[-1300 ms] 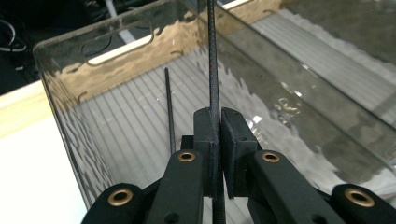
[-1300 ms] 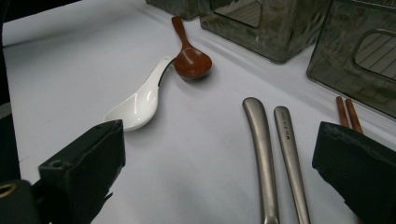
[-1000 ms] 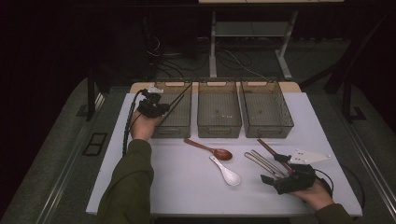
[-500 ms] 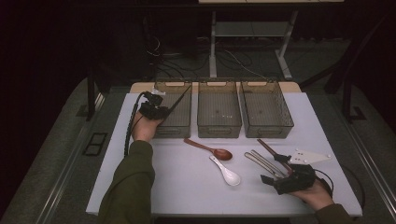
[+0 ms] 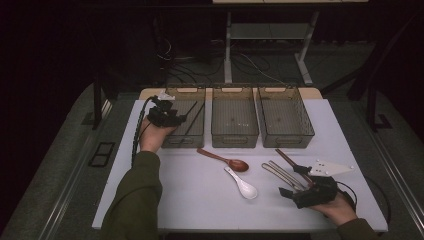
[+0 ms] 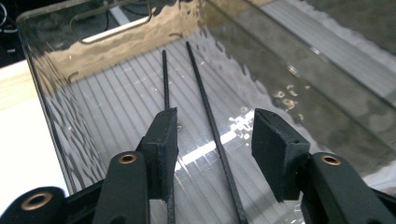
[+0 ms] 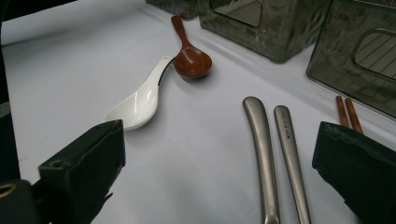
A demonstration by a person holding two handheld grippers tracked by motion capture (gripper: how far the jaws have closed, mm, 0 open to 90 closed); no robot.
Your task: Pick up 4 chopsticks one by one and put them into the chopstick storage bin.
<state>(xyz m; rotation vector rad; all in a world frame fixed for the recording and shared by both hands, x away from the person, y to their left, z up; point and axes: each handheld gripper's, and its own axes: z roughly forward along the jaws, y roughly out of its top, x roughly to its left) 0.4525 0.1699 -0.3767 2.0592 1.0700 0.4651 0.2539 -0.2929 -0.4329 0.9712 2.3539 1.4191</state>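
Note:
My left gripper (image 5: 184,119) hangs over the left clear bin (image 5: 176,140). Its jaws have just been opening and now stand apart (image 6: 215,126). Two thin black chopsticks (image 6: 201,84) lie on the ribbed bin floor, free of the pads; one runs between the jaws, the other passes under the left jaw. My right gripper (image 5: 294,180) rests at the table's near right and is open (image 7: 219,158), holding nothing. Ahead of it lie two metal utensil handles (image 7: 275,149), a pair of brown chopsticks (image 7: 348,114), a white spoon (image 7: 140,100) and a brown spoon (image 7: 189,58).
The middle bin (image 5: 234,116) and the right bin (image 5: 285,117) stand in a row with the left one along the back of the white table (image 5: 190,200). The spoons (image 5: 242,185) lie mid-table. A cable trails from the left gripper over the table's left side.
The left gripper's jaws have opened over the left bin, and the black chopsticks now lie loose on its floor. The right hand has stayed where it was.

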